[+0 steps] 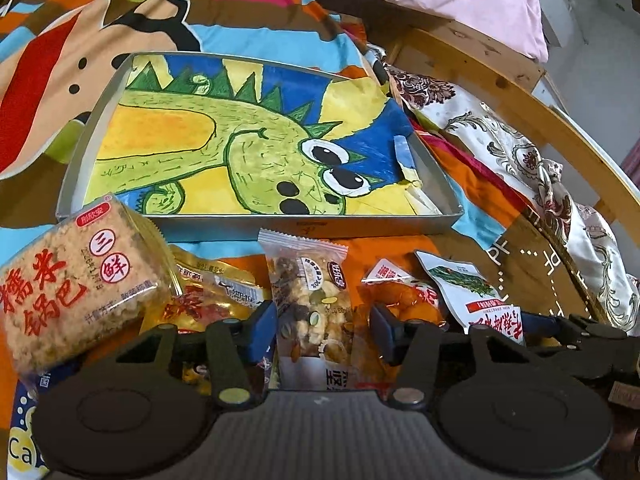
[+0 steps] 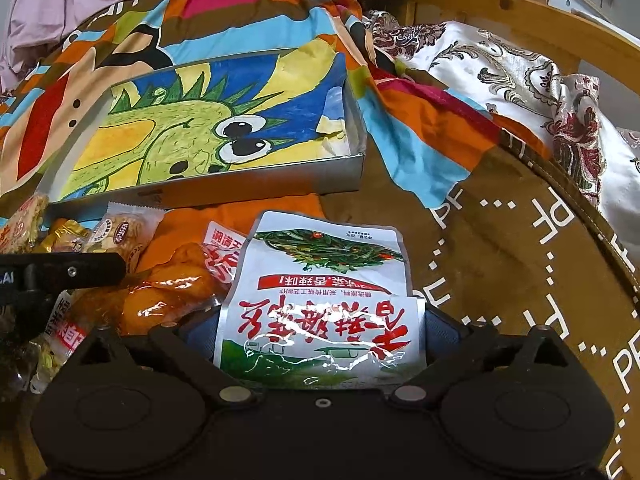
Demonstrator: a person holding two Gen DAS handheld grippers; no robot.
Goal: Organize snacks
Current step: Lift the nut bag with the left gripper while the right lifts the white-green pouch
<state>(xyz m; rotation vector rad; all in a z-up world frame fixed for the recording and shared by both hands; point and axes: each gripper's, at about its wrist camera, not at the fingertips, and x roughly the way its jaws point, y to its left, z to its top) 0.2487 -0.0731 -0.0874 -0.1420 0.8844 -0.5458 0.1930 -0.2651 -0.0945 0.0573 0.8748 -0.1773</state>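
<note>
A shallow grey tray (image 1: 360,226) lined with a green dinosaur drawing lies on the bed; it also shows in the right wrist view (image 2: 256,190). Snack packets lie in a row in front of it. My left gripper (image 1: 322,326) is open, its blue pads on either side of a clear nut-mix packet (image 1: 310,296). A rice cake pack (image 1: 76,284), a gold packet (image 1: 212,300) and an orange packet (image 1: 404,300) lie beside it. My right gripper (image 2: 320,328) is open around a white seaweed pouch (image 2: 324,280), which lies between its fingers.
A colourful cartoon bedsheet (image 1: 100,40) covers the bed. A brown cloth with white letters (image 2: 500,240) lies at the right. A patterned satin cushion (image 2: 520,80) and a wooden bed rail (image 1: 500,80) are at the far right. The left gripper's arm (image 2: 60,272) shows in the right wrist view.
</note>
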